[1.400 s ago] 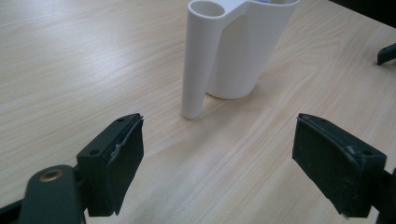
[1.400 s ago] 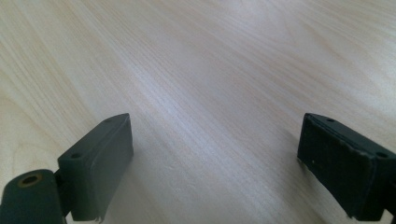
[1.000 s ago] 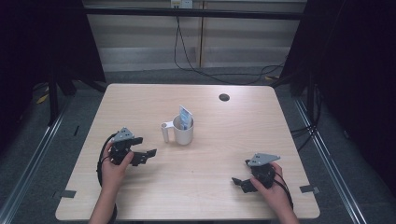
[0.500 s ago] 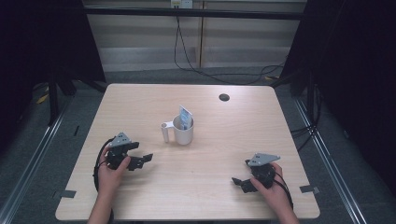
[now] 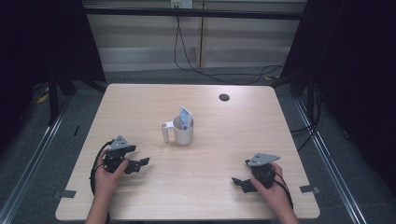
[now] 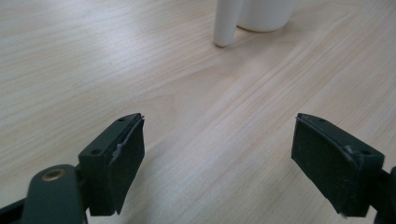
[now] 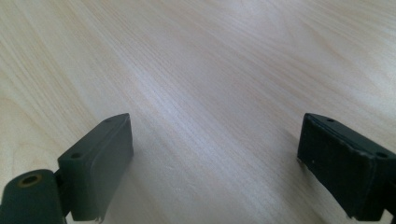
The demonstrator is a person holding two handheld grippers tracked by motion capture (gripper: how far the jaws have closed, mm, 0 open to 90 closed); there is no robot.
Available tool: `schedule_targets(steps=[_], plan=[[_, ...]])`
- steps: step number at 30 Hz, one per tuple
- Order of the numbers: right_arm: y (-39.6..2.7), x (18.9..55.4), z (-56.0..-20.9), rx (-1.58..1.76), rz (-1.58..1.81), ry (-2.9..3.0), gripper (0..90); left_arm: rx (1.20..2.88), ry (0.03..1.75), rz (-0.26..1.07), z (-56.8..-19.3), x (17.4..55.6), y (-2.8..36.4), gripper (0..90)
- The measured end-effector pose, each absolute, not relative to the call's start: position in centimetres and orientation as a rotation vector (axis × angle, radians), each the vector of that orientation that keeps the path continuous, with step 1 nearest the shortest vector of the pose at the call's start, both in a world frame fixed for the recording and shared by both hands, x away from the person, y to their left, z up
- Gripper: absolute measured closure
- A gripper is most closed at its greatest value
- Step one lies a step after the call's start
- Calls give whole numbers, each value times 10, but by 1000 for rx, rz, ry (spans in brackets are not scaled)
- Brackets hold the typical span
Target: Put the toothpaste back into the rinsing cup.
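Note:
A white mug (image 5: 183, 132) stands upright near the middle of the wooden table (image 5: 196, 102), handle to its left, with a blue and white packet (image 5: 185, 116) sticking out of it. My left gripper (image 5: 140, 164) rests low on the table at the front left, open, nothing between its jaws. In the left gripper view (image 6: 217, 156) the mug's base and handle (image 6: 227, 23) lie ahead at the top edge. At the front right my right gripper (image 5: 239, 182) sits open over bare wood, and the right gripper view (image 7: 215, 158) confirms the wide gap.
A round dark cable hole (image 5: 224, 97) sits near the table's far right edge. Cables hang behind the table against the wall. Dark curtains flank both sides, and metal floor rails run along the left and right.
My left gripper has slid back toward the front edge of the table and lowered, staying open. The right gripper has not moved.

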State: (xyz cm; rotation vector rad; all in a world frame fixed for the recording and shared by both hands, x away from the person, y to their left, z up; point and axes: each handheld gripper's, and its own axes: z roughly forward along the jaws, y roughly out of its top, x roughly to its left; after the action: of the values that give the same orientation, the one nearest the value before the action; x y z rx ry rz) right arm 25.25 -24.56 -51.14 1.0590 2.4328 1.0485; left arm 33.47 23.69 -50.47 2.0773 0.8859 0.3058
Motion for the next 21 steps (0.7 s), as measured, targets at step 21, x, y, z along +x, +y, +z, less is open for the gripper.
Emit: schedule_targets(steps=[21], plan=[[-246, 252, -511, 1059, 1048, 2433, 99, 2196, 858, 356, -509, 333, 238, 157]])
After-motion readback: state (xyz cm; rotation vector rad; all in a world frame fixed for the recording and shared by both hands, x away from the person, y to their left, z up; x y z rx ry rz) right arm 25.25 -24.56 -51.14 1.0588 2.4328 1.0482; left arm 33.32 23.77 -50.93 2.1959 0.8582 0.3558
